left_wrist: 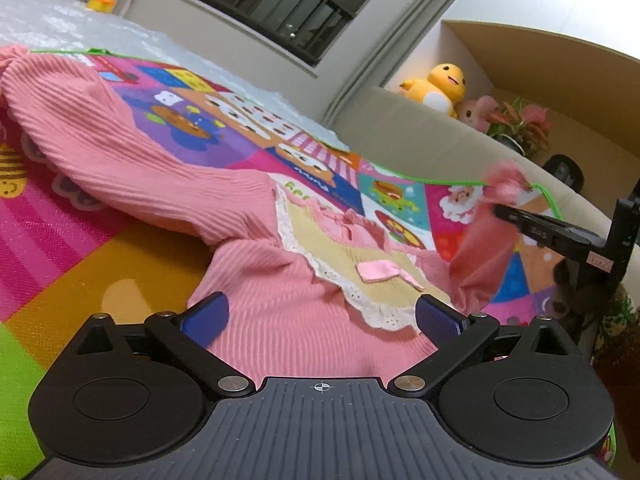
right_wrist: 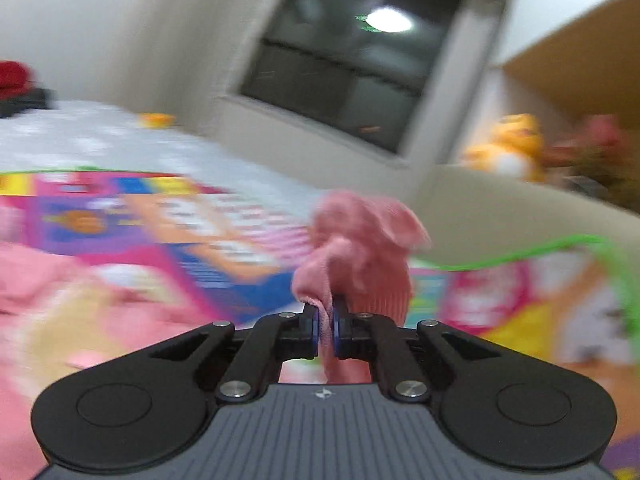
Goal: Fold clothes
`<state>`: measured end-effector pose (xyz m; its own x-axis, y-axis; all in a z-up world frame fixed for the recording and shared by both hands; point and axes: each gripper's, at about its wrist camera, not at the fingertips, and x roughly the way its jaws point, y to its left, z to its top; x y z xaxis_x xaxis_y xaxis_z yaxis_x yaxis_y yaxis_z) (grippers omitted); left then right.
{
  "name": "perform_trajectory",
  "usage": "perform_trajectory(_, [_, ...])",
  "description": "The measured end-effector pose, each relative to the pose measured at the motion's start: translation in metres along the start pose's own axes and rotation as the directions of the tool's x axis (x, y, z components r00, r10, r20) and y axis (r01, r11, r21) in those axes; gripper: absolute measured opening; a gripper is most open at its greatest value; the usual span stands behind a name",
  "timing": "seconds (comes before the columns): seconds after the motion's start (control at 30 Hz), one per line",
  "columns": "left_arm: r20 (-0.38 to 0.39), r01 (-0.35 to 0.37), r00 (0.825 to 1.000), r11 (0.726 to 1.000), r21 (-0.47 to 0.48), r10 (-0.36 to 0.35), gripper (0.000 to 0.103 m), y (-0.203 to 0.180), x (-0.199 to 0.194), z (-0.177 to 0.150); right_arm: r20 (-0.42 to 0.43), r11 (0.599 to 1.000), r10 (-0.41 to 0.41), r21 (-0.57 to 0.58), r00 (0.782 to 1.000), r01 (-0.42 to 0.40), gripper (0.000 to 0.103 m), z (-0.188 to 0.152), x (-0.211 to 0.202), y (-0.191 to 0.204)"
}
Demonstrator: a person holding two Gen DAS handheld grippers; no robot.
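Pink ribbed top [left_wrist: 280,320] spread face-up on play mat [left_wrist: 80,264], cream lace collar [left_wrist: 332,256] with pink bow [left_wrist: 376,270] at the neck. Far sleeve [left_wrist: 80,120] stretched flat away from collar, across mat toward quilt [left_wrist: 60,20].

Left gripper [left_wrist: 320,314] low over top's chest, just below collar; blue pads [left_wrist: 206,312] spread wide, nothing between them. Touching cloth or just above: cannot tell.

Right gripper [right_wrist: 326,330] clamped tight on near sleeve [right_wrist: 356,248], cuff bunched above the pads. In left view, near sleeve [left_wrist: 480,240] lifted off mat to right of collar, hanging slack from right gripper [left_wrist: 500,210]. Right view motion-blurred, so a fast move likely.

Step in hand, by judgement: 1st sleeve fold, carrying near sleeve inward over the body. Top otherwise unfolded, so task early.

Next move probably calls for: sweep sleeve across collar side onto chest, lay flat without twisting, let go only once cloth rests. Left gripper well placed to pin chest so top does not drag on mat; needs lowering onto cloth if not down. Then same for far sleeve, then hem up toward collar.

Risk: slack sleeve bunching under itself; collar lace catching.
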<state>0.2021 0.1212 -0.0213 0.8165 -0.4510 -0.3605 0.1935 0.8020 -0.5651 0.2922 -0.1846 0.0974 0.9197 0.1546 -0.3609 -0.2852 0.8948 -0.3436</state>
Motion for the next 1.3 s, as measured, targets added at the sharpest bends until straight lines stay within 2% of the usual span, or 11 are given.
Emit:
perform_trajectory(0.1, [0.003,0.004,1.0,1.0,-0.005,-0.004,0.102,0.001,0.0,0.0,-0.033,0.983,0.183,0.024,0.983,-0.182,0.006,0.007,0.013,0.048])
perform_trajectory(0.2, [0.004,0.007,1.0,1.0,-0.009,-0.007,0.102,0.001,-0.001,0.0,-0.101,0.945,0.325,0.066,0.94,-0.319,0.007,0.005,0.025,0.091])
perform_trajectory(0.3, [0.004,0.01,1.0,1.0,-0.013,-0.01,0.102,0.001,-0.002,0.0,-0.172,0.906,0.42,0.122,0.891,-0.404,0.031,-0.003,0.039,0.112])
perform_trajectory(0.37, [0.005,0.014,1.0,1.0,-0.018,-0.014,0.102,0.002,-0.002,0.0,-0.158,0.885,0.463,0.139,0.872,-0.445,0.066,-0.007,0.031,0.112])
perform_trajectory(0.47, [-0.003,0.018,1.0,0.999,-0.031,-0.018,0.102,0.004,-0.002,0.002,-0.079,0.864,0.497,0.14,0.864,-0.484,0.081,-0.007,0.003,0.089])
perform_trajectory(0.6, [-0.017,0.023,1.0,1.0,-0.008,-0.023,0.102,-0.009,-0.005,0.013,-0.008,0.88,0.437,0.212,0.9,-0.425,0.089,-0.024,-0.031,0.037])
perform_trajectory(0.7, [0.011,0.09,0.996,0.996,0.013,-0.09,0.102,-0.029,0.0,0.033,-0.042,0.923,0.304,0.262,0.952,-0.283,0.089,-0.05,-0.036,0.003])
perform_trajectory(0.8, [0.01,0.087,0.996,0.996,0.006,-0.087,0.102,-0.044,0.023,0.059,-0.11,0.936,0.177,0.328,0.978,-0.132,0.086,-0.073,-0.027,-0.023])
perform_trajectory(0.93, [-0.058,-0.079,0.995,0.996,0.036,0.081,0.101,-0.048,0.077,0.08,-0.107,0.936,0.083,0.35,0.991,-0.04,0.081,-0.078,-0.012,-0.035])
perform_trajectory(1.1, [-0.132,-0.25,0.951,0.948,0.199,0.278,0.087,-0.041,0.114,0.065,-0.199,0.955,0.049,0.296,0.979,0.013,0.088,-0.075,0.035,-0.029])
perform_trajectory(1.3, [-0.134,-0.254,0.945,0.926,0.281,0.3,0.088,-0.031,0.102,0.047,-0.305,0.971,0.044,0.238,0.951,0.031,0.101,-0.098,0.061,-0.009])
